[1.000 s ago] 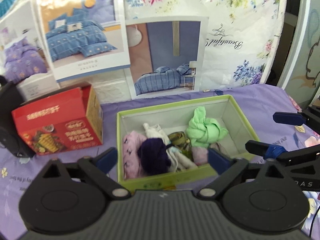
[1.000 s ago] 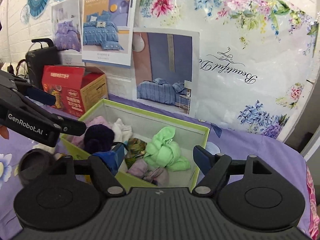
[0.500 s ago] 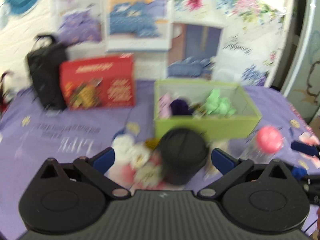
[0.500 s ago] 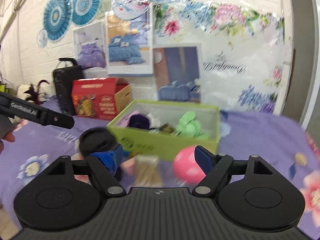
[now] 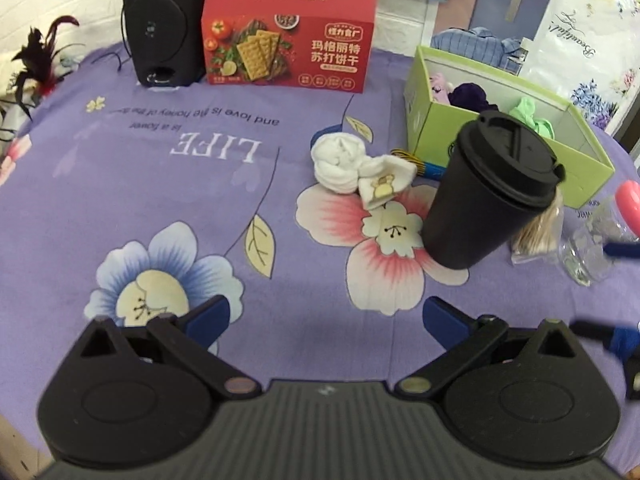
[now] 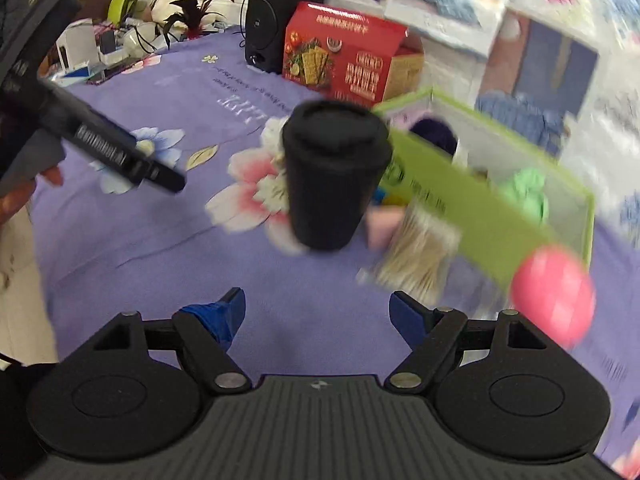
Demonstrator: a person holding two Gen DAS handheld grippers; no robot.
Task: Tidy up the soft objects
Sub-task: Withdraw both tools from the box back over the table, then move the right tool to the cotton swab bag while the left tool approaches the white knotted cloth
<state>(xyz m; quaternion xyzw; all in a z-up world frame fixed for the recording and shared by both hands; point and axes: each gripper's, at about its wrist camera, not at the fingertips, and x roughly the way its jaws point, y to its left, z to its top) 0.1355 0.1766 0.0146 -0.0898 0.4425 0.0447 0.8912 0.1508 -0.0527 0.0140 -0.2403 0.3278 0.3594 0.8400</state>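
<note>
A green box (image 5: 496, 148) at the right holds rolled soft items: purple (image 5: 468, 94), pink and light green (image 5: 534, 118). The box also shows, blurred, in the right wrist view (image 6: 480, 208). A knotted white sock bundle (image 5: 358, 168) lies on the purple cloth left of the box. My left gripper (image 5: 326, 318) is open and empty, low over the cloth, well in front of the socks. My right gripper (image 6: 318, 316) is open and empty, in front of the black cup (image 6: 332, 176). The socks are mostly hidden behind the cup in the right wrist view.
A black lidded cup (image 5: 492, 192) stands in front of the box. A bag of cotton swabs (image 5: 538, 232), a clear bottle (image 5: 588, 248) and a pink ball (image 6: 552, 296) lie to its right. A red cracker box (image 5: 290, 32) and a black speaker (image 5: 160, 24) stand at the back.
Both grippers have pulled back from above the green box and dropped low over the cloth. The cup, socks and pink ball have come into view. Both stay open.
</note>
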